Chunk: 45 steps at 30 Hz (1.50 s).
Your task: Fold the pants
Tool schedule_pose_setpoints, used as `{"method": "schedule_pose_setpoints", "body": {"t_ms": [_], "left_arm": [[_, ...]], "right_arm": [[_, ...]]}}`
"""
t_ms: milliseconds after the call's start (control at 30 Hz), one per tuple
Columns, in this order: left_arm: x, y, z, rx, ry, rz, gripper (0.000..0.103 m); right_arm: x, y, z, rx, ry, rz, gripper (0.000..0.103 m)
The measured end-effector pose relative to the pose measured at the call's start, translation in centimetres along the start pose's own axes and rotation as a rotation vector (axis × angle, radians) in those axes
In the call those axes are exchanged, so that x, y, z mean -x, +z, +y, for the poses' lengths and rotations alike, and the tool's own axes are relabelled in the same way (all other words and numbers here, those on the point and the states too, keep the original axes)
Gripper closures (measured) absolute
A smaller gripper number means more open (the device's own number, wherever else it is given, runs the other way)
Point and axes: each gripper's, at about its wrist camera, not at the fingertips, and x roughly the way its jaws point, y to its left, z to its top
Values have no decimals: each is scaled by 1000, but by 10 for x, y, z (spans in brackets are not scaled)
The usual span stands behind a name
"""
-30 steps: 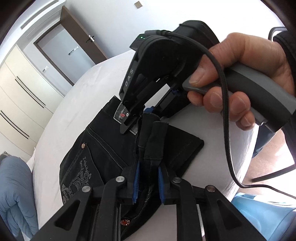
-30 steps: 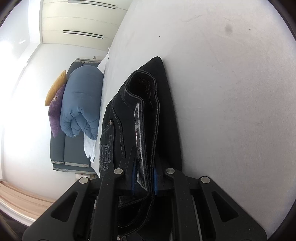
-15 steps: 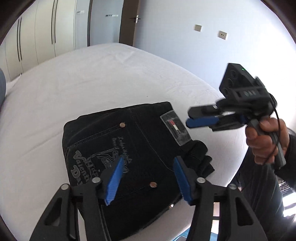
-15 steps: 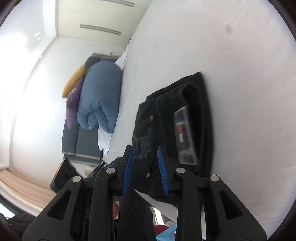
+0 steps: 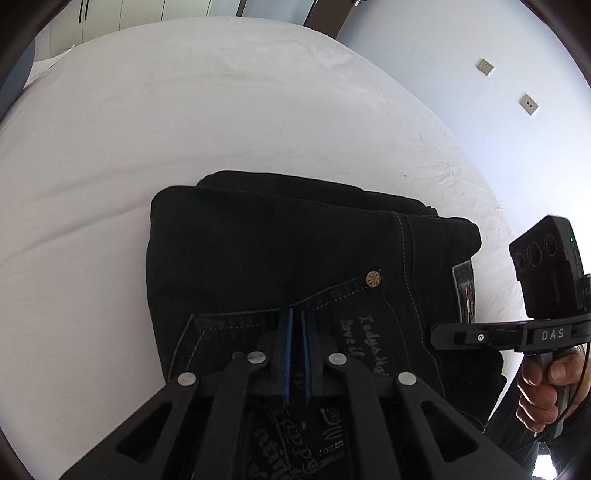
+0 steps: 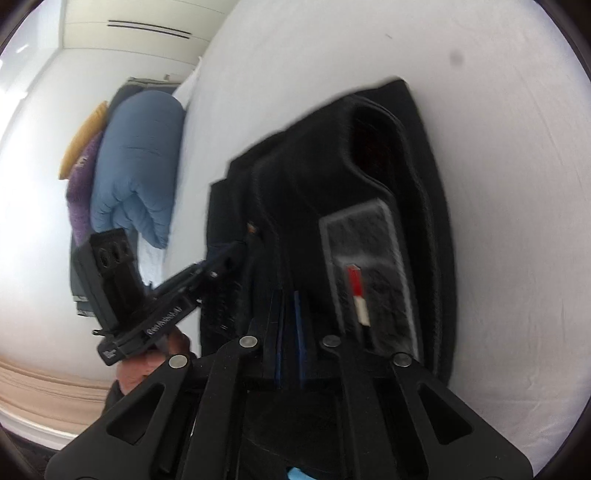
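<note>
Black jeans (image 5: 280, 251) lie folded in a compact stack on the white bed (image 5: 184, 110), back pocket and waistband label up. My left gripper (image 5: 295, 317) is shut with nothing between its blue pads, tips low over the back pocket. My right gripper (image 6: 288, 295) is also shut and empty, over the jeans (image 6: 332, 177) beside the grey label (image 6: 369, 266). In the left wrist view the right gripper (image 5: 436, 336) sits at the jeans' right edge. In the right wrist view the left gripper (image 6: 240, 247) reaches the pocket rivet.
A rolled blue duvet (image 6: 136, 162) and yellow and purple pillows (image 6: 85, 155) lie at the head of the bed. White wardrobes (image 6: 129, 22) stand behind. The wall with sockets (image 5: 484, 66) is on the right. The bed's near edge is just below the jeans.
A second ago both grippers held the jeans. Both then let go and opened. Now both are shut again, empty, and lowered onto the folded stack.
</note>
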Motion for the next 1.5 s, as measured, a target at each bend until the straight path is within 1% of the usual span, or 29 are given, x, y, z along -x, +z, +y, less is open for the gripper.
{"method": "schedule_pose_setpoints", "body": {"t_ms": [67, 100, 200, 267, 333, 467, 600, 933, 967, 1000, 1067, 1100, 1167, 1233, 1300, 1367, 1400, 1500], "left_arm": [[3, -6, -1, 14, 22, 0, 99], [4, -11, -4, 6, 40, 1, 99], [8, -22, -19, -46, 113, -4, 99], [13, -28, -27, -64, 145, -12, 99], [15, -37, -33, -65, 156, -14, 99], [22, -55, -41, -68, 167, -17, 99], [29, -71, -47, -66, 177, -17, 99], [41, -110, -65, -74, 214, -28, 99], [47, -109, -58, -74, 219, -33, 99], [56, -118, -57, -73, 225, -32, 99], [62, -137, -60, -83, 245, -37, 99], [61, -143, -62, -91, 253, -42, 99], [58, -153, -67, -101, 269, -49, 99], [55, -158, -66, -88, 268, -53, 99], [54, -158, -65, -75, 257, -53, 99], [56, -158, -66, -84, 264, -64, 99], [58, -155, -68, -97, 275, -73, 99], [61, -163, -73, -109, 293, -108, 99]], "right_arm": [[6, -13, -13, -17, 35, -23, 103], [9, -18, -15, -20, 36, -29, 103], [16, -33, -17, -25, 16, -39, 103], [21, -41, -13, -4, -21, -51, 103], [27, -46, -11, 4, -40, -60, 103], [31, -52, -14, -12, -50, -78, 103], [39, -55, -9, 25, -98, -87, 103], [56, -68, -6, 63, -163, -106, 103], [59, -70, -7, 64, -166, -106, 103], [62, -72, -6, 69, -175, -105, 103], [68, -76, 3, 89, -200, -114, 102], [72, -80, 9, 115, -197, -122, 98], [76, -87, 18, 169, -197, -119, 98], [70, -90, 13, 176, -217, -94, 98], [63, -90, -3, 139, -200, -87, 98], [64, -92, -17, 122, -143, -111, 98], [66, -94, -20, 137, -127, -122, 98], [71, -103, -21, 238, -118, -155, 98]]}}
